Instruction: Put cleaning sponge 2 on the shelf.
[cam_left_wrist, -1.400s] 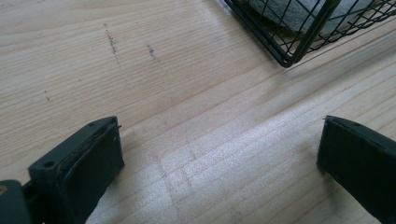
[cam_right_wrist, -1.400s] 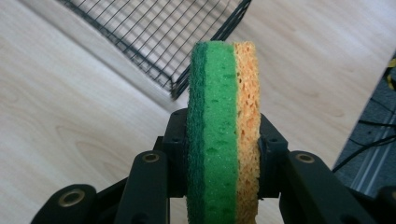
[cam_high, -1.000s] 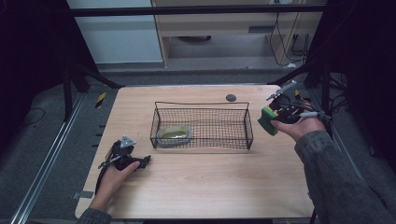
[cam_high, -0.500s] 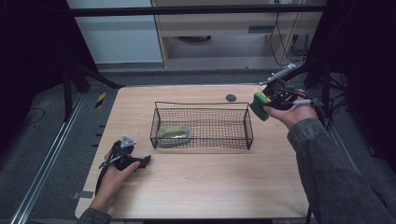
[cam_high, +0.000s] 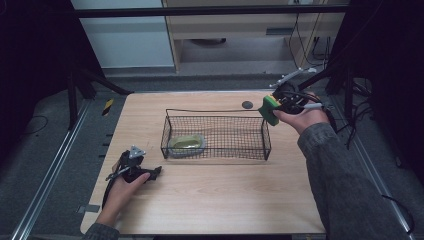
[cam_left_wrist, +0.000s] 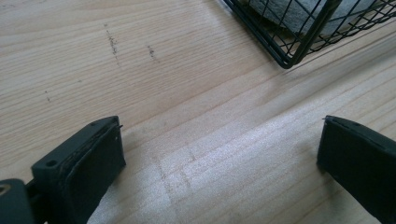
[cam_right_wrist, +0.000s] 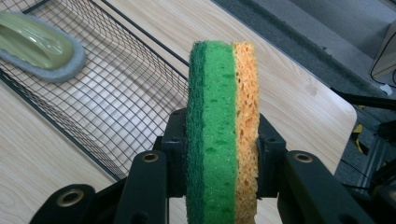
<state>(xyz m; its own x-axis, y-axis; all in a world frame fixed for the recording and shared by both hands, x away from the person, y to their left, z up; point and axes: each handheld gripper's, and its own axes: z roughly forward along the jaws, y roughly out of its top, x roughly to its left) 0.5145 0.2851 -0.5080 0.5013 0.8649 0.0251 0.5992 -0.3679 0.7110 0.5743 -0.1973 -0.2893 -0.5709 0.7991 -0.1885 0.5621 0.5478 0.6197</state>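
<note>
1. Green-and-orange sponge (cam_right_wrist: 222, 126): a soft foam block with a darker green scouring layer on one face and an open-pored orange layer on the other. Judged light, compressible and unbreakable; the porous faces should give good friction, so slipping is unlikely.

2. Location: the sponge is held in the air just outside the right end wall of the wire basket (cam_high: 216, 135), near its far corner and above the rim, as seen in the high view (cam_high: 269, 110).

3. Right gripper (cam_right_wrist: 219, 140): its jaws are clamped on the sponge across the two broad faces, one pad on the green side, one on the orange. The foam appears slightly pinched at the pads. The hold sits at the lower part of the block, leaving most of it standing free above.

4. Handling judgement: a grip across the broad faces suits this item; the foam gives under pressure, so moderate squeeze is enough. On release it should spring back and may bounce or tip on the mesh.

5. Left gripper (cam_high: 134, 169): it rests on the table (cam_high: 215, 200) near the front-left corner of the basket; its jaws stand wide apart with nothing but bare wood between them.

6. Basket contents: a pale green scrubber on a grey pad (cam_high: 187, 145) lies at the left end of the basket; the right end is free mesh.
</note>
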